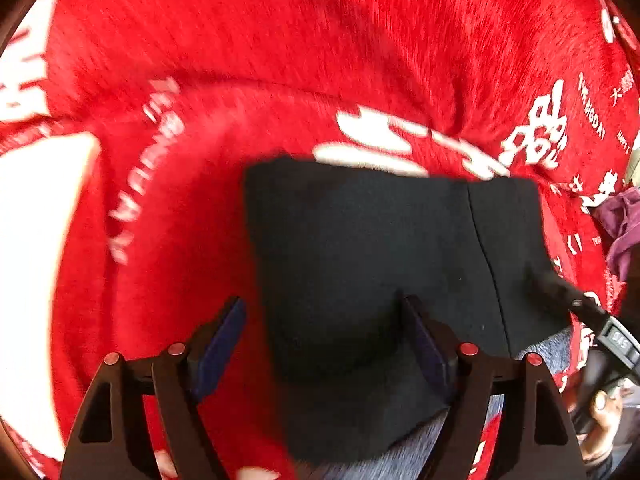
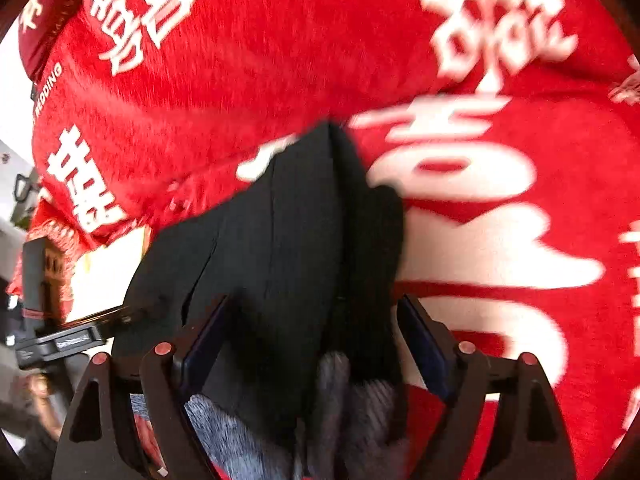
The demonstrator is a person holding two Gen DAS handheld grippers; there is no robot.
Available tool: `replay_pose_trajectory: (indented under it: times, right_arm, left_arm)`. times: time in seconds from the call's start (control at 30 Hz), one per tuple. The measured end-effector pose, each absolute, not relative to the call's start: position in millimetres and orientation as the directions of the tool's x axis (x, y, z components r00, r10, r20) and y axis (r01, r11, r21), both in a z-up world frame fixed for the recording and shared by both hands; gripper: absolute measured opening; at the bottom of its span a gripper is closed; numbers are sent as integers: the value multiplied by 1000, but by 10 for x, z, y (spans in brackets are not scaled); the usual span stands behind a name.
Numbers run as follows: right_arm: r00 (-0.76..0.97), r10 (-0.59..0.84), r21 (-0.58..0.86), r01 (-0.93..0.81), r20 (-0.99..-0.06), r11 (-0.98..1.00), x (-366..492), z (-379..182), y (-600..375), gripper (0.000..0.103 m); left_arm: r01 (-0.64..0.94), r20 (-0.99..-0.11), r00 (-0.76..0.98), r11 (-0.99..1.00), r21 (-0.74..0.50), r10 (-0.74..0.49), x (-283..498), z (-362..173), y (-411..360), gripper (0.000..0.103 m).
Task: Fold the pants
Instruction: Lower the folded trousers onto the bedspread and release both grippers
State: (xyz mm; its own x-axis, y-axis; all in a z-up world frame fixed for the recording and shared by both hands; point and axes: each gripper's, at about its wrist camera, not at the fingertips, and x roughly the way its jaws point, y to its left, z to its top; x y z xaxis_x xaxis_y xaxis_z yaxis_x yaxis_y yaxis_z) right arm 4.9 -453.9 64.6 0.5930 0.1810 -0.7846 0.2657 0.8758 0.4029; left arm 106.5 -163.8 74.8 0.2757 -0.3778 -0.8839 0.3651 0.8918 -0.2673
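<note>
Black pants (image 1: 360, 240) lie folded into a compact block on a red blanket (image 1: 280, 40), with grey fleece lining (image 1: 420, 448) showing at the near edge. My left gripper (image 1: 324, 332) is open over the block's left edge: its left finger hangs over the blanket, its right finger over the black cloth. The right gripper (image 2: 316, 332) is also open. It straddles a raised ridge of the pants (image 2: 300, 220), and the pads do not press on it. Grey lining (image 2: 224, 432) lies bunched below it.
The red blanket (image 2: 260, 80) with large white characters covers the whole surface. One finger of the right gripper (image 1: 560, 292) and the hand holding it (image 1: 604, 420) show at the right edge. A purple cloth (image 1: 624, 224) lies far right.
</note>
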Motion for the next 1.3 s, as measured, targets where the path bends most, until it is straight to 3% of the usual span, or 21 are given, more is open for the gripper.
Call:
replay_pose_trajectory:
  times: [0.07, 0.13, 0.2, 0.23, 0.27, 0.3, 0.37, 0.43, 0.53, 0.6, 0.7, 0.83, 0.9, 1.0, 1.17, 1.3]
  right_arm:
    - [662, 149, 372, 208, -734, 905, -147, 911, -4406, 88]
    - [718, 233, 371, 38, -656, 928, -359, 1163, -4120, 94]
    - [721, 273, 320, -76, -637, 944, -512, 1227, -3824, 103]
    - [704, 266, 307, -72, -658, 949, -521, 1160, -3770, 103]
    - [665, 252, 308, -35, -703, 951, -482, 1017, -3778, 102]
    - [610, 241, 321, 23, -755, 947, -419, 811, -3843, 102]
    - [590, 208, 323, 96, -781, 942, -405, 659, -3976, 103]
    - [631, 261, 380, 59, -731, 923, -405, 838, -4053, 103]
    - [709, 250, 336, -20, -660, 942, -213, 1214, -4083, 103]
    - [705, 341, 405, -83, -622, 911, 108, 1309, -4151, 103]
    - [647, 404, 483, -62, -647, 873, 619, 1133, -4287, 103]
    - [484, 333, 447, 138, -809, 884, 1095, 463, -4364, 103]
    - [510, 335, 452, 121, -792, 884, 1097, 514, -4358, 103]
    - [569, 315, 460, 129, -760, 878, 838, 802, -4352, 103]
    - [646, 62, 222, 170, -760, 960, 70, 1301, -4110, 103]
    - [629, -41, 126, 219, -776, 968, -289, 1408, -3987, 103]
  left_arm:
    - [366, -847, 312, 877, -312, -431, 929, 917, -1529, 81]
    - [431, -819, 278, 827, -360, -501, 712, 979, -1574, 81]
    - [490, -840, 271, 818, -300, -470, 541, 904, -1739, 81]
    - [516, -864, 280, 825, -231, -418, 463, 789, -1845, 95]
    - [527, -890, 286, 834, -163, -355, 443, 664, -1944, 102]
    - [524, -917, 279, 846, -102, -283, 438, 515, -2023, 102]
    - [507, -922, 260, 853, -123, -287, 432, 505, -2008, 102]
    - [502, -898, 286, 851, -156, -334, 445, 688, -1975, 102]
    - [489, -857, 339, 851, -193, -388, 519, 928, -1960, 102]
    - [487, -844, 360, 852, -193, -398, 511, 1068, -2020, 102]
    - [501, -821, 397, 846, -182, -411, 449, 1158, -2108, 102]
    - [534, -902, 254, 829, -169, -348, 586, 757, -2403, 102]
    - [543, -917, 301, 838, -60, -261, 564, 629, -2487, 102]
    - [558, -894, 342, 828, -56, -291, 455, 823, -2484, 102]
    - [502, -850, 467, 865, 28, -244, 262, 1074, -2341, 102]
    - [461, -843, 485, 887, 21, -232, 186, 1150, -2243, 102]
